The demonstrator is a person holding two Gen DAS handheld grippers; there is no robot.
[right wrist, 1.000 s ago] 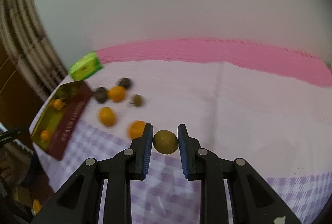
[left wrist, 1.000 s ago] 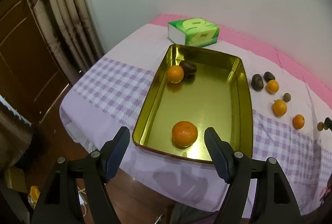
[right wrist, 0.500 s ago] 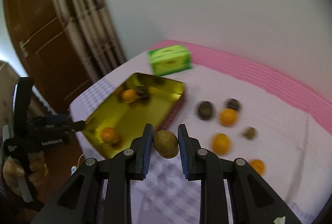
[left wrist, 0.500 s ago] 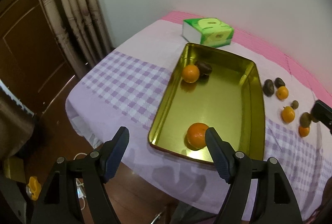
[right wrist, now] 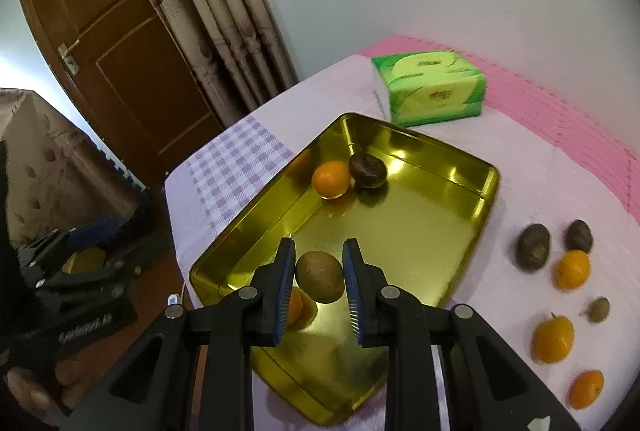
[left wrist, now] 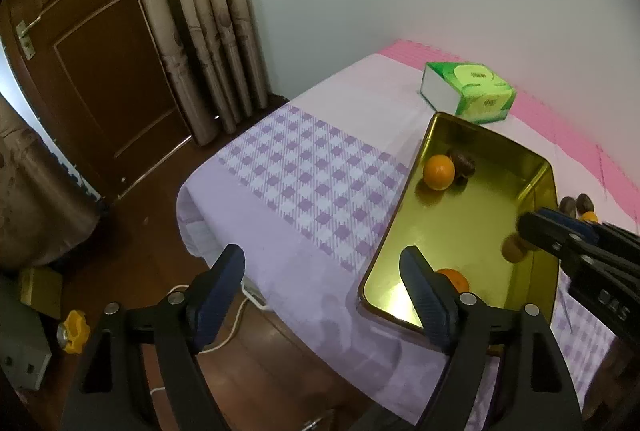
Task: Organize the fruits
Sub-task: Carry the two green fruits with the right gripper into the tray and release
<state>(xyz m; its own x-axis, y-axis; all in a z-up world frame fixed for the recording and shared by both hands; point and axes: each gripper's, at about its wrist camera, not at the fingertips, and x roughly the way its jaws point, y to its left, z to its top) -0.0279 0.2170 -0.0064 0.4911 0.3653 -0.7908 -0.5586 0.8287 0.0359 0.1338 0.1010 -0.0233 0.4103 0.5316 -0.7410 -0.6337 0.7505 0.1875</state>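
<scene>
right gripper point(right wrist: 319, 281): brown fruit point(right wrist: 319, 281) held over gold tray point(right wrist: 432, 191) (near end) | left gripper point(left wrist: 322, 297): spread wide, nothing held

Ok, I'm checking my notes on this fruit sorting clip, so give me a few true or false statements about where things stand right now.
1. The right gripper is shut on a round brownish-green fruit. True.
2. That fruit already rests on the floor of the shiny gold rectangular metal tray. False: it is held between the fingers above the tray.
3. The left gripper holds an orange. False: it is open and holds nothing.
4. A small orange and a dark brown wrinkled fruit touch near the tray's far end. True.
5. The green tissue box sits inside the tray. False: it stands on the tablecloth beyond the tray.
</scene>
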